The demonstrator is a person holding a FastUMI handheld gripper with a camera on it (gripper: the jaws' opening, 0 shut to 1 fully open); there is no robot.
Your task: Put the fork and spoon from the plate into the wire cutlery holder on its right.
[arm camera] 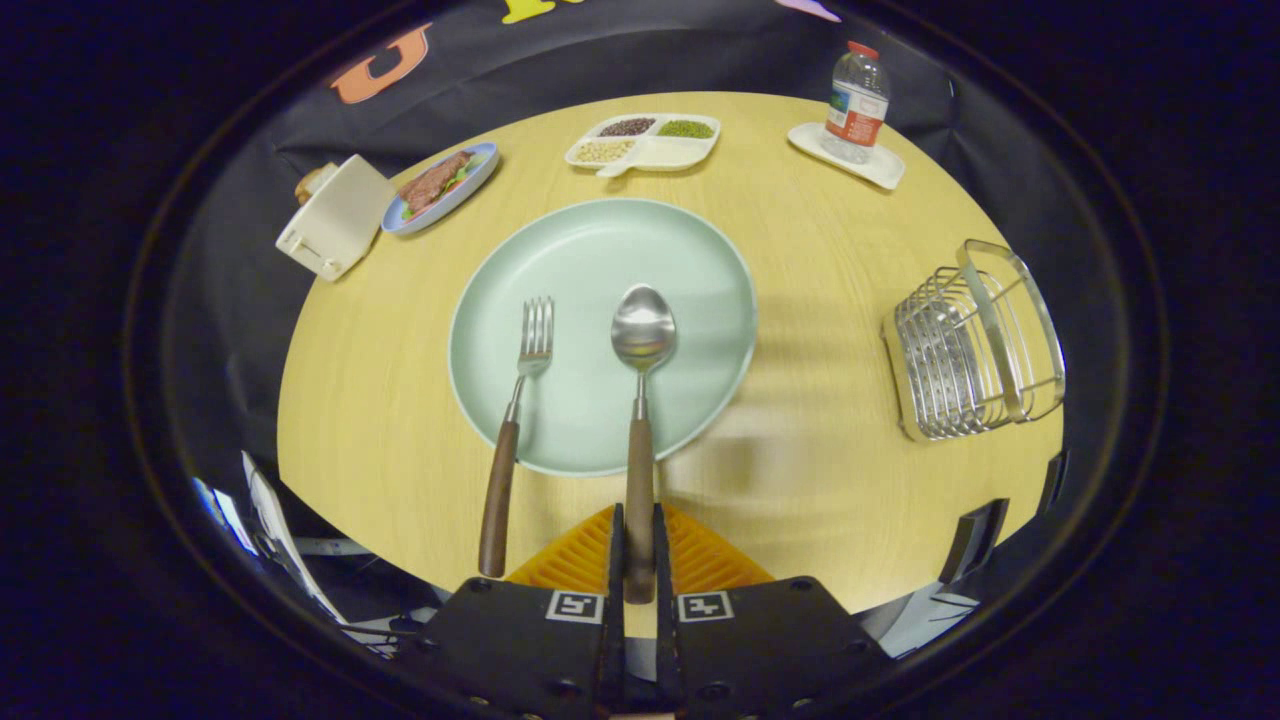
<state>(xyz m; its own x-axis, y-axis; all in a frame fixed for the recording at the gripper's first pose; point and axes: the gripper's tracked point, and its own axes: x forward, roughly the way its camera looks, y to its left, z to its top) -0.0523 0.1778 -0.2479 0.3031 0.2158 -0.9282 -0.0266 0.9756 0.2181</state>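
Note:
A pale green plate (600,250) lies in the middle of the round wooden table. On it rest a fork (512,420) on the left and a spoon (641,400) on the right, both with brown wooden handles reaching over the plate's near rim. My gripper (638,545) is shut on the spoon's handle end, both fingers pressing its sides. The spoon's bowl still lies on the plate. The fork's handle runs just left of my fingers. The wire cutlery holder (975,345) stands to the right of the plate, near the table's edge.
At the back stand a divided tray (645,142) of beans, a blue plate (440,187) with food, a cream box (335,215) off the left edge and a water bottle (856,102) on a white coaster. Bare wood lies between plate and holder.

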